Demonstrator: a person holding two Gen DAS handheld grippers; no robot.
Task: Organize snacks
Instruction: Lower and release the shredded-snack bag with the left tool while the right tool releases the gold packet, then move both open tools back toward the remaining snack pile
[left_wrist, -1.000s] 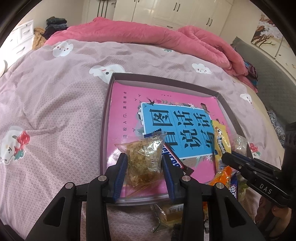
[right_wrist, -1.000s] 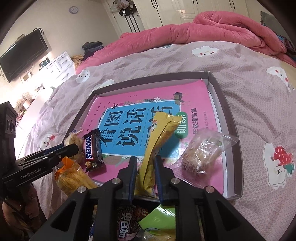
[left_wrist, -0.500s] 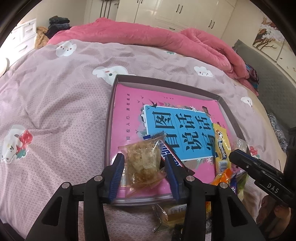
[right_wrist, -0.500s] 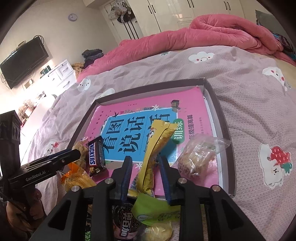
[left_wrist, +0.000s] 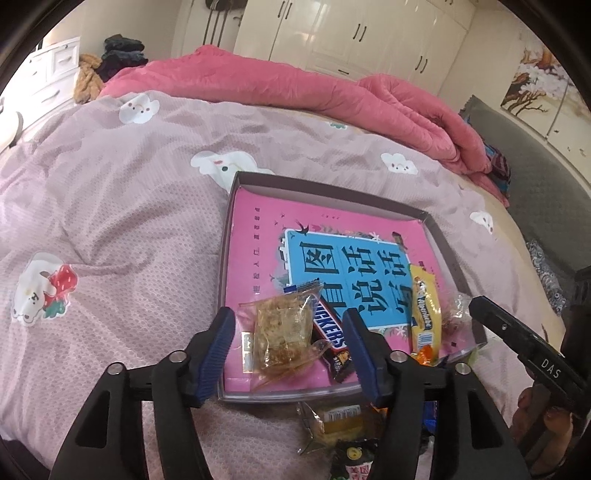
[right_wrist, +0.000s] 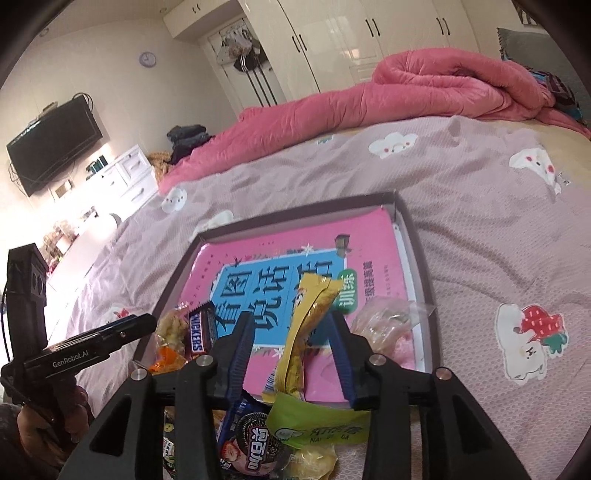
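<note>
You've got four snacks in the tray (left_wrist: 439, 236); both claws, left claw (left_wrist: 288, 347) and right claw (right_wrist: 291, 350), are released, and a pile (right_wrist: 280, 443) sits just outside its near edge.

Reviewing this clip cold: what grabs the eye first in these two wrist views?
The bright pink book with its blue title panel, lying in a shallow grey box on the bed. On it, the open left gripper frames a clear-wrapped pastry beside a Snickers bar, while the open right gripper frames a yellow packet.
</note>
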